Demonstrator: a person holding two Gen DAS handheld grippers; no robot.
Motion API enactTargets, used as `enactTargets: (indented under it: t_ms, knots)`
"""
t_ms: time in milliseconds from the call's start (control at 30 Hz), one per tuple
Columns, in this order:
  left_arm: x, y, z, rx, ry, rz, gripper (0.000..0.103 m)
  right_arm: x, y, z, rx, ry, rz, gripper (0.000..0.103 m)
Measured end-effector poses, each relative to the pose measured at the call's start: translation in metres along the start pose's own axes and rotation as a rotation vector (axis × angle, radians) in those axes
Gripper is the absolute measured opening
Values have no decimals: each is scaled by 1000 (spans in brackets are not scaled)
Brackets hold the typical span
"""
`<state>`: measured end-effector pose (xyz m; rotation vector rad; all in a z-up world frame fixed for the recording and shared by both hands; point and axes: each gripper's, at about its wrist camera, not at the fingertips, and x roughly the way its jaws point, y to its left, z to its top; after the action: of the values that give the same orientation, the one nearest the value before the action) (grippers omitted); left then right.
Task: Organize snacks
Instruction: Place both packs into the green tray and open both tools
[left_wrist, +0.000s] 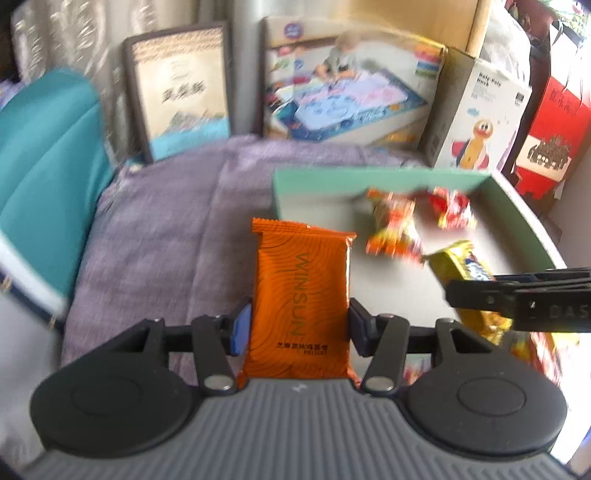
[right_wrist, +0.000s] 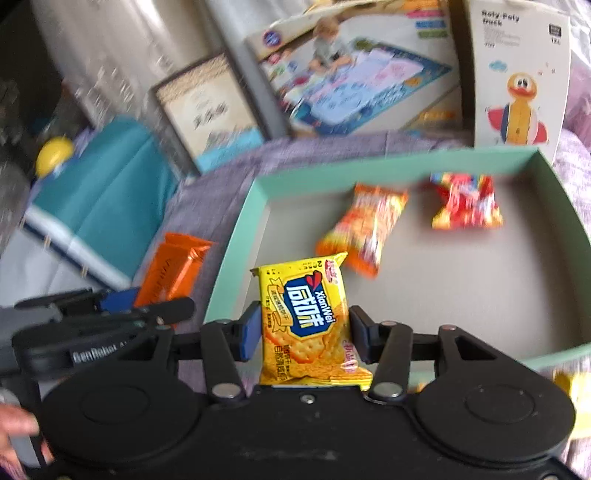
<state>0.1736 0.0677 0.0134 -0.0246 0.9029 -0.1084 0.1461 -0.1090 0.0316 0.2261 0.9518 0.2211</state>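
Left gripper (left_wrist: 299, 328) clamped on orange pack (left_wrist: 301, 295), just left of tray (left_wrist: 524, 218). Right gripper (right_wrist: 301, 332) clamped on yellow crackers (right_wrist: 306, 314), over tray's near-left corner. Both likely light, crinkly, slippery; crackers brittle. Pinch mid-pack, gently.

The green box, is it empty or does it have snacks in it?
Not empty. Two snack packets lie on the floor of the green box: an orange one and a red one. The rest of its floor is bare.

You see daylight glaring white at the right edge; motion blur smears the snack packets (left_wrist: 417, 221) and backdrop, and fisheye bends the borders.
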Motion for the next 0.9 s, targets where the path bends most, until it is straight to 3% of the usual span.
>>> enactTargets:
  t_ms: [267,533,600,667,700,733,900]
  knots:
    - [63,-13,49,13,38,10,52,56,-19,68,113,-19,20,49]
    - [104,-7,65,8,80,19,53,109,-35,87,182,16,37,49]
    - [109,-8,68,18,73,33,54,118,-36,92,191,18,46,54]
    - [111,-10,70,23,59,48,72,123,-39,96,215,23,62,71]
    - [111,-11,70,24,48,59,88,125,-41,97,224,22,67,82]
    - [110,-13,70,29,29,77,94,124,-41,97,220,12,60,86]
    - [109,-14,68,25,36,65,95,114,-41,93,200,5,46,88]
